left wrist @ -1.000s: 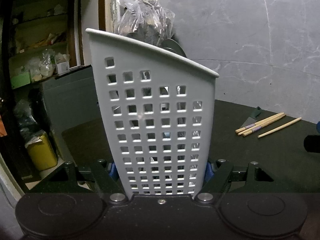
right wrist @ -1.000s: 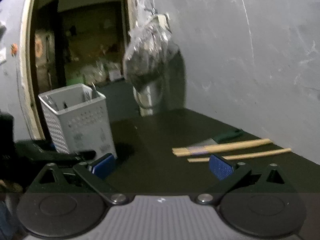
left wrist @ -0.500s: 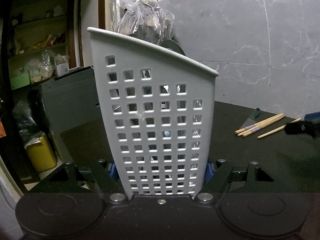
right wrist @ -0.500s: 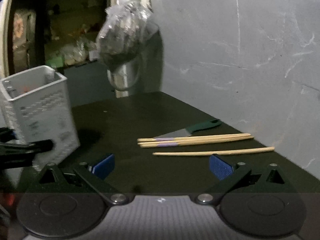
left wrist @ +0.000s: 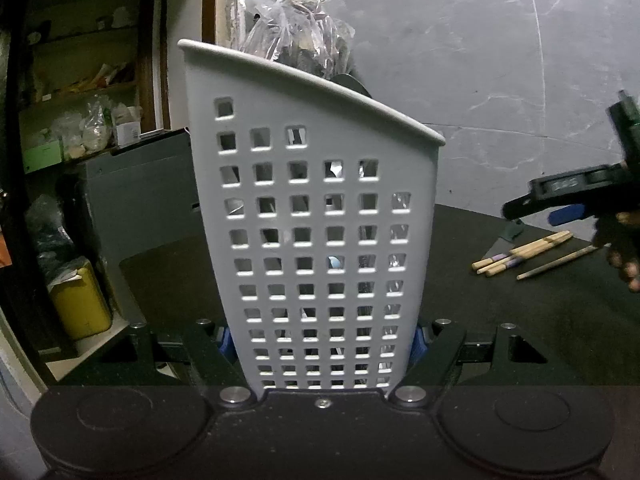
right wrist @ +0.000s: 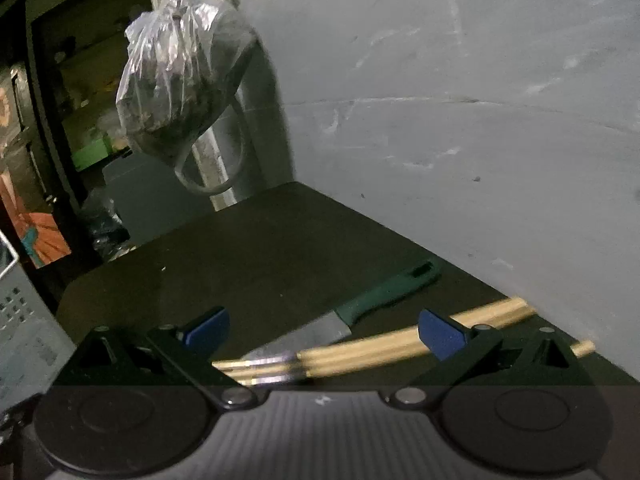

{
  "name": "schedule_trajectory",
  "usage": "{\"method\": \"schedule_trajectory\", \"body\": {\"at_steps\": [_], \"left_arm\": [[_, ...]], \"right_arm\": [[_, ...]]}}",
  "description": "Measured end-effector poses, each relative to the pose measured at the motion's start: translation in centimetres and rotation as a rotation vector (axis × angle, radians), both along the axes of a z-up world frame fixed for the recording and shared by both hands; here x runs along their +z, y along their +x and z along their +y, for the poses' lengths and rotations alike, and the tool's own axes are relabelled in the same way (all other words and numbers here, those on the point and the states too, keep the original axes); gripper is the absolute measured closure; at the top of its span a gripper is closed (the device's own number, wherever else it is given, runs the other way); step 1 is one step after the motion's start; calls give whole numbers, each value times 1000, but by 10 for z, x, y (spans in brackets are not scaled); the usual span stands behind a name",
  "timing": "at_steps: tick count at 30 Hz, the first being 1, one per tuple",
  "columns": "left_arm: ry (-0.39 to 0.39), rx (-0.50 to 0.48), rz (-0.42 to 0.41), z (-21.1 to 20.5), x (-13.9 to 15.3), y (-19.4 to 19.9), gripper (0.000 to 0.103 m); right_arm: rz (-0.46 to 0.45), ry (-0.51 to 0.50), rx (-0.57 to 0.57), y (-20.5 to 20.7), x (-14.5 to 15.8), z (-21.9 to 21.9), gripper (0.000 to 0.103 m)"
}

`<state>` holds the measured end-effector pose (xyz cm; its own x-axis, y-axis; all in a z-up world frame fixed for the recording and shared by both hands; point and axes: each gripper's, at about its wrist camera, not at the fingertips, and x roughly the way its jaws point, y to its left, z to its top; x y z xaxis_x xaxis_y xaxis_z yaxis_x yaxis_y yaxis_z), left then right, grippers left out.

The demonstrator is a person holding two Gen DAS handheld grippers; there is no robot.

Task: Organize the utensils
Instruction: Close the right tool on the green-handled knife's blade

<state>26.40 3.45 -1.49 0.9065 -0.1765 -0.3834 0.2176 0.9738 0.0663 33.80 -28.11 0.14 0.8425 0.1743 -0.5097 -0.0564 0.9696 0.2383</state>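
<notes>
Where chopsticks (right wrist: pixel 360 350) overlap knife (right wrist: pixel 352 312), hanging bag (right wrist: pixel 180 80).

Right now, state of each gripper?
Left gripper: shut on the basket, pads on both sides of its base.
Right gripper: open, empty, over the chopsticks and knife.

Upright perforated grey caddy (left wrist: pixel 316 216); chopsticks (right wrist: pixel 360 350) beside green-handled knife (right wrist: pixel 360 308)

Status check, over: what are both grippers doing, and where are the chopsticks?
Left gripper shut on utensil basket. Right gripper open, empty, above chopsticks. Chopsticks on table, across knife blade. Nothing in the way.
</notes>
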Motion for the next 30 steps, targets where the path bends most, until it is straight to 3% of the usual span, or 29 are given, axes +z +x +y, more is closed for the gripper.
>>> {"method": "schedule_trajectory", "body": {"at_steps": [6,12,15,17,22,26,30], "left_arm": [[3,3,0,-1,0,0,27],[6,1,0,-2,0,1,27],[7,0,-1,-2,0,1,27],[8,0,-1,-2,-1,1,27],[7,1,0,-2,-1,1,27],[8,0,-1,-2,-1,1,27],[8,0,-1,-2,-1,1,27]], "right_arm": [[17,-110,-1,31,-10,22,3],[42,-240,-51,47,-20,41,19],[93,-188,-78,53,-26,37,30],[93,-154,-91,53,-27,32,43],[84,-119,-71,53,-30,30,62],[85,-60,30,55,-27,38,65],[73,-100,162,54,-27,66,65]]}}
